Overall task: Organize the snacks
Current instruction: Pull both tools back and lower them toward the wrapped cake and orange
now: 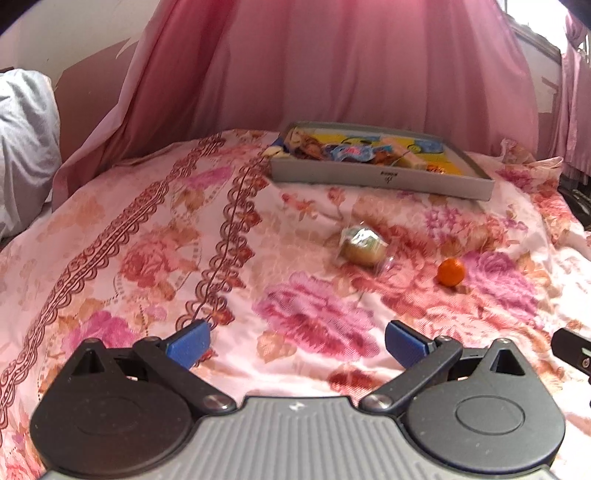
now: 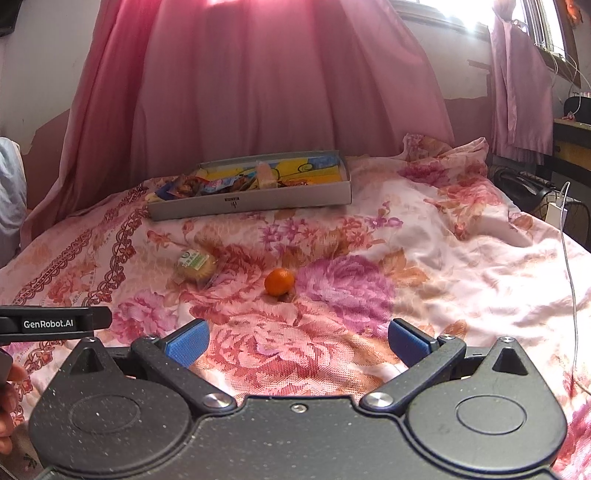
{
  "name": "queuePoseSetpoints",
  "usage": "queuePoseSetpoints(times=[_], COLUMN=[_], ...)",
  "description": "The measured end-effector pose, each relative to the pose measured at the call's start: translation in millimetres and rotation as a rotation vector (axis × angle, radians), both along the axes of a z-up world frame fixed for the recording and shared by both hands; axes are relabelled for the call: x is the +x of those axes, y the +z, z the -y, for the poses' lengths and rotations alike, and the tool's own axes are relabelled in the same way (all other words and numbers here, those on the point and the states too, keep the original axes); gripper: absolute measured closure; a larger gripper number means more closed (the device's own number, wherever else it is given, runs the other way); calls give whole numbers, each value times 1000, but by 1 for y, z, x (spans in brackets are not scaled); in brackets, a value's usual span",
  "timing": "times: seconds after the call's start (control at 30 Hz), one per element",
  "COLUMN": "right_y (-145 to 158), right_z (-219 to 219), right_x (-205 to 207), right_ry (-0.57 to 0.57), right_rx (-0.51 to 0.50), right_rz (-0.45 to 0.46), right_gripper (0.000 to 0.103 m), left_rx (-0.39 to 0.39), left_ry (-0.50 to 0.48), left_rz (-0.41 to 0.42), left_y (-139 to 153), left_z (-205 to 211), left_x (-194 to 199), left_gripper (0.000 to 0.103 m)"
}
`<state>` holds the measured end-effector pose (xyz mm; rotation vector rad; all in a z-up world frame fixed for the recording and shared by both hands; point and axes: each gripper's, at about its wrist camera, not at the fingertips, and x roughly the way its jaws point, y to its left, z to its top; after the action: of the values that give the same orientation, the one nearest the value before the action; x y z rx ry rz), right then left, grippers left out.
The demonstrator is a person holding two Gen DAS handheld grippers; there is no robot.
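Hovering over the bed, left tool (image 1: 297, 345) spread wide, blue pads (image 1: 188, 347) apart, nothing between them, touching nothing. Right tool (image 2: 298, 343) same: wide open, empty, above the floral bedspread (image 2: 443, 258). Left tool's black body also shows at the left edge of the right wrist view, a hand (image 2: 7, 406) just under it. Ahead on the bedspread: a wrapped round pastry (image 1: 362, 245), label blurred, and a small orange (image 1: 450, 272) just right of it, apart, not touching. Farther back a shallow grey box (image 1: 380, 177) lies on the bed, holding colourful snack packets (image 1: 343, 151). Behind it pink curtains (image 1: 332, 62); window (image 2: 546, 26) at the upper right, white cable (image 2: 569, 236) down the bed's right side.
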<state>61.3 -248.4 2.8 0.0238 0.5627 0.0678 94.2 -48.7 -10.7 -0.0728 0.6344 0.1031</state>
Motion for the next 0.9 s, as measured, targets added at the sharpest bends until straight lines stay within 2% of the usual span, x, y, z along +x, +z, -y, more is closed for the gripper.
queuePoseSetpoints(times=[0.37, 0.53, 0.9], right_y=[-15, -18, -29], right_z=[-5, -9, -3], right_x=[19, 30, 43], right_ry=[11, 33, 12], right_rx=[2, -11, -2], right_rz=[-42, -40, -45], right_gripper=[1, 1, 1], left_rx=[37, 42, 10], left_ry=[34, 22, 30], left_rz=[-44, -34, -35], left_y=[-12, -13, -18], left_z=[-6, -4, -1], left_x=[11, 17, 33], left_gripper=[0, 0, 0])
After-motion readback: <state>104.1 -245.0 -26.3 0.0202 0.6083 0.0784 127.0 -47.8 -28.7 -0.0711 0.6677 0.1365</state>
